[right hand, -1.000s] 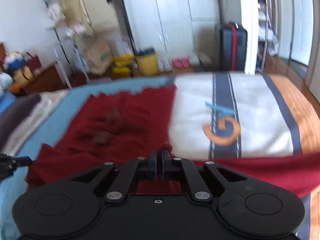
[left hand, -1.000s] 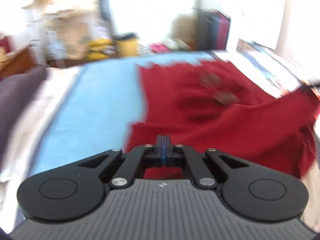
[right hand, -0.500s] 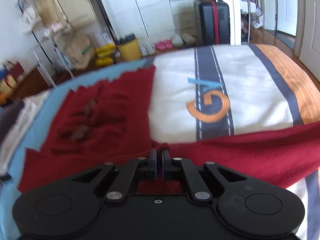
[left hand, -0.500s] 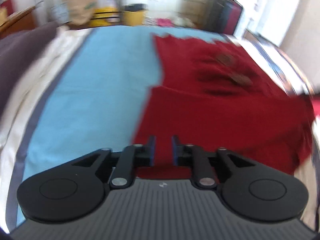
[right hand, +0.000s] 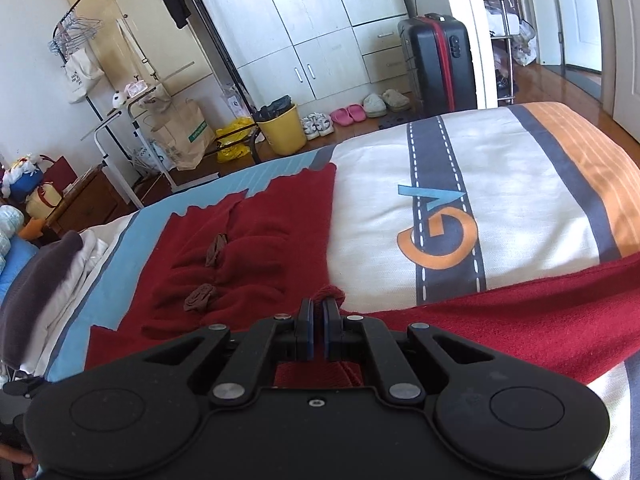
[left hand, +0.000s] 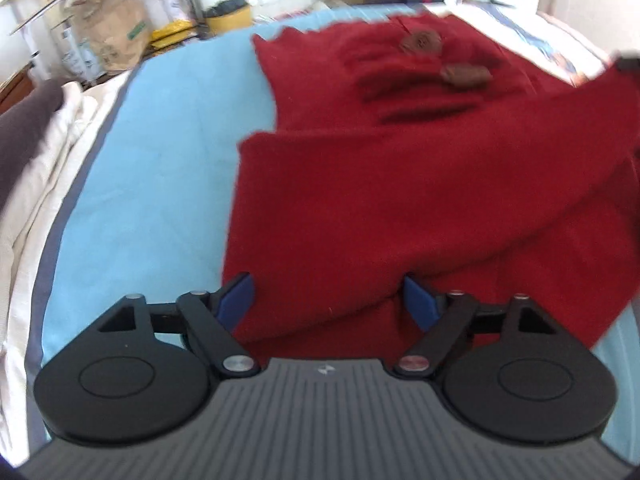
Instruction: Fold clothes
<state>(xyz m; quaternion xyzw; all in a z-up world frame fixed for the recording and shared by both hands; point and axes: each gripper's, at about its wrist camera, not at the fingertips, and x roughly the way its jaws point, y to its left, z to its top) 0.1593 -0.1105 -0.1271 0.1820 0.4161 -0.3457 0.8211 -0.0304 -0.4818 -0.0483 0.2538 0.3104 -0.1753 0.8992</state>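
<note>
You had a deep red garment (right hand: 256, 248) with two brown knots (right hand: 200, 297) spread on a bedcover (right hand: 520, 184) that was light blue on one side, white in the middle and orange at the far edge, with dark grey stripes, white dashed lines and an orange-and-blue logo. Your grippers were black with blue pads (left hand: 236, 300). Behind the bed stood a yellow bin (right hand: 282, 128) with a black liner, pink slippers (right hand: 347, 113), a black suitcase (right hand: 438, 60) with a red stripe, and white wardrobe doors (right hand: 320, 20).
</note>
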